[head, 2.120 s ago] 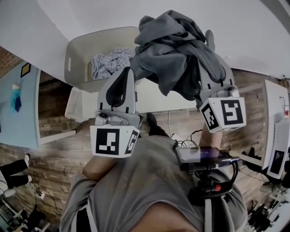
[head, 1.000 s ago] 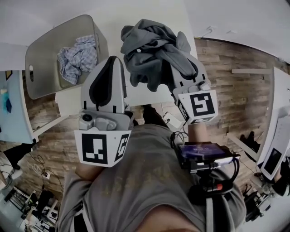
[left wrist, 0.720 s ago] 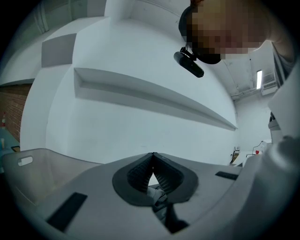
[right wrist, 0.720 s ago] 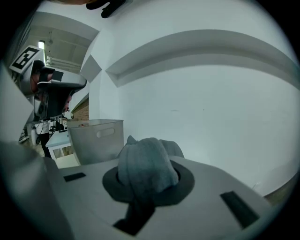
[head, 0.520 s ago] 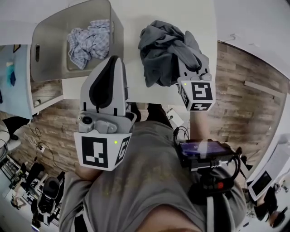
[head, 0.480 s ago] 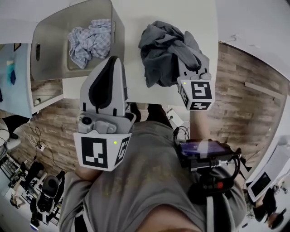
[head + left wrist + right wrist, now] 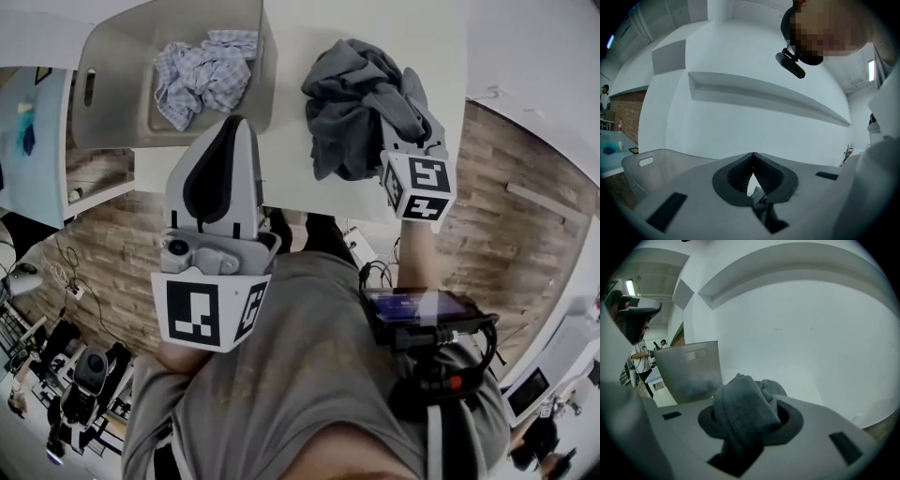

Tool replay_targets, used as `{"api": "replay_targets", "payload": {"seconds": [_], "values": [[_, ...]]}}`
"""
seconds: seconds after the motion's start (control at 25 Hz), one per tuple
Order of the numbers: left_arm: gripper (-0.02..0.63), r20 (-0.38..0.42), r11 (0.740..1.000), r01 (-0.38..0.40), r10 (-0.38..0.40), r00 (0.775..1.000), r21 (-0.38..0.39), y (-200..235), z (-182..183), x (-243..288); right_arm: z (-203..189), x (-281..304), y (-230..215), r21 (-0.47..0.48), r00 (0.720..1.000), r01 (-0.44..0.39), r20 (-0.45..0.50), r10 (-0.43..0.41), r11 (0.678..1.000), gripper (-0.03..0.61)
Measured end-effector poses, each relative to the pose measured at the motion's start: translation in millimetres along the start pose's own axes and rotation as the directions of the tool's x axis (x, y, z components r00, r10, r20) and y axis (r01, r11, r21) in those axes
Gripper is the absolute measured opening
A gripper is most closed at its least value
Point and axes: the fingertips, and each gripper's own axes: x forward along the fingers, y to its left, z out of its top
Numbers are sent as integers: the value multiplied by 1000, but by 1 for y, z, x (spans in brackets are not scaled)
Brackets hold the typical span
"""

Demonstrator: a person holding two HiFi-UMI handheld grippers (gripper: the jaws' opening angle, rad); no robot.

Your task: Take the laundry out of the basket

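1. Grey garment (image 7: 361, 108) lies bunched in a heap on the white table (image 7: 291, 122), near the right near corner, out of the basket.
2. Right gripper (image 7: 410, 141) is at the heap's right side, pointing away from the person and tilted down.
3. The right gripper view shows the right jaws part-spread. They have just been opening, and a thick fold of the grey garment (image 7: 745, 420) sits between them.
4. Basket (image 7: 117, 56) is grey plastic with a slot handle and stands at the table's left edge, well apart from the heap.
5. Checked cloth (image 7: 202, 75), light blue and white, lies crumpled inside the basket against its right wall.
6. Left gripper (image 7: 236, 131) is held level over the table's near edge, with its tip between the basket and the heap and touching neither.
7. Left jaws are pressed together at the tip and nothing is between them, as the left gripper view shows (image 7: 753, 157).
8. Wood-pattern floor (image 7: 506, 206) shows below the table's near and right edges.
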Motion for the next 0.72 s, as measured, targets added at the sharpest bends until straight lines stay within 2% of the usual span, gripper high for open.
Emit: {"api": "replay_targets", "payload": {"seconds": [0.24,0.36,0.56,0.72], "values": [[9,41,1000,26,-26,999,-6,2,11,-10,-8,-18,3,-38,996,11,-87,-14,999,218],[9,61,999,48,-47,997,-12,3,16,-16,-13,-28,13,-42,993,-2,-116,-3,999,244],[9,94,995,93,-90,992,-22,4,23,-25,-10,-48,25,-52,994,23,-104,-28,998,253],[9,113,993,118,-114,987,-30,7,27,-36,4,-68,30,-50,997,64,-44,-66,997,253]]}}
